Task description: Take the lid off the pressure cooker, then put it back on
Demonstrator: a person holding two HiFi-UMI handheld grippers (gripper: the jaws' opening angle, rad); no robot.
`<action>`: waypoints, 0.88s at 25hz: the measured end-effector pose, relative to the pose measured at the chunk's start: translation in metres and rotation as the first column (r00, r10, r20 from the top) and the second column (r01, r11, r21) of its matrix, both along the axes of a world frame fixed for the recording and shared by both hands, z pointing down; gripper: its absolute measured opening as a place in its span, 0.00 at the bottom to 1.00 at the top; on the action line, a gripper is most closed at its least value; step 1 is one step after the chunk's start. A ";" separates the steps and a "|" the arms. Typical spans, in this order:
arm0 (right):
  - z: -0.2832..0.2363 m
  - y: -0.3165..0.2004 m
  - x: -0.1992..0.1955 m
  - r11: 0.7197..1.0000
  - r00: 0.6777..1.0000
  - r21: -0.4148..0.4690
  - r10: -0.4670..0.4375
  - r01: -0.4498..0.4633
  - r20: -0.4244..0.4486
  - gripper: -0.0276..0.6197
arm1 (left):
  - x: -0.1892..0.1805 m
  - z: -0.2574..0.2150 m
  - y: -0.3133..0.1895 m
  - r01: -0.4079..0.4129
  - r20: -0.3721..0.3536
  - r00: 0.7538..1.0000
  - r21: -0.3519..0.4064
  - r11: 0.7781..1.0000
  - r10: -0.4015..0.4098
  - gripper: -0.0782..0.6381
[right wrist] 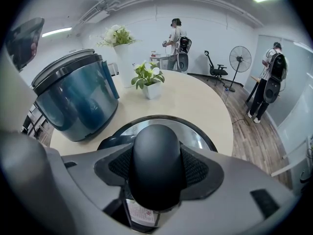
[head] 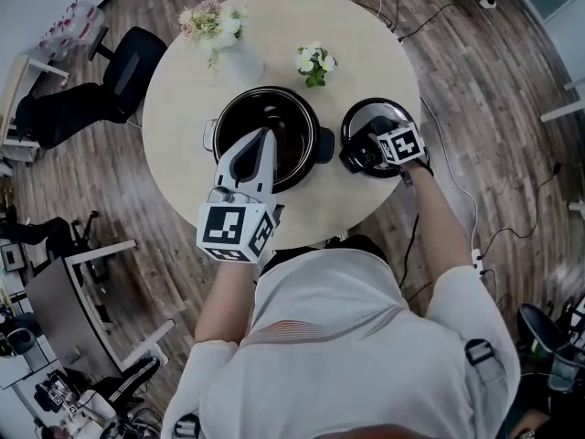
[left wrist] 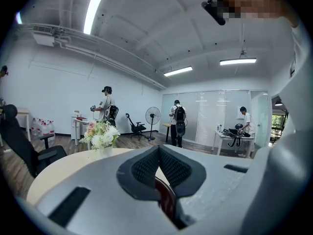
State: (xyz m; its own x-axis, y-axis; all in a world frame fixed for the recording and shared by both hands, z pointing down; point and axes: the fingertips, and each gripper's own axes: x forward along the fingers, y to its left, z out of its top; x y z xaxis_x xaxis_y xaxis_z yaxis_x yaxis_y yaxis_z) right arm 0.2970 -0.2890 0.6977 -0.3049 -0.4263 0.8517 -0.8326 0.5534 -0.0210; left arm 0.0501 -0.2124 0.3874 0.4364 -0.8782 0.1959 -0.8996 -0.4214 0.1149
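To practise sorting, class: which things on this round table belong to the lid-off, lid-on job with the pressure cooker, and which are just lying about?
Part of the job: cooker pot, open; lid, on the table beside it; right gripper, gripping the lid; left gripper, shut, over the pot.
Just lying about: vase of flowers; small potted plant.

no readable text, lid sticker (right wrist: pixel 142 214) illegible
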 end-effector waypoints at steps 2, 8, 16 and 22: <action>-0.001 0.001 0.000 1.000 1.000 0.013 -0.001 0.001 -0.001 0.48 | 0.000 0.000 0.001 -0.001 0.001 1.000 0.000 1.000 0.001 0.12; -0.012 0.007 0.001 0.998 1.000 0.060 0.009 -0.008 -0.006 0.48 | -0.005 -0.001 0.003 -0.003 0.003 1.000 0.001 1.000 0.003 0.11; -0.081 -0.002 0.006 0.985 0.999 0.171 0.031 -0.033 0.016 0.48 | -0.008 -0.009 0.003 -0.018 -0.010 1.000 0.017 1.000 0.018 0.12; -0.140 -0.005 0.018 0.966 0.999 0.255 0.051 -0.049 -0.001 0.48 | -0.015 -0.013 0.007 -0.019 -0.018 1.000 0.027 0.999 0.019 0.11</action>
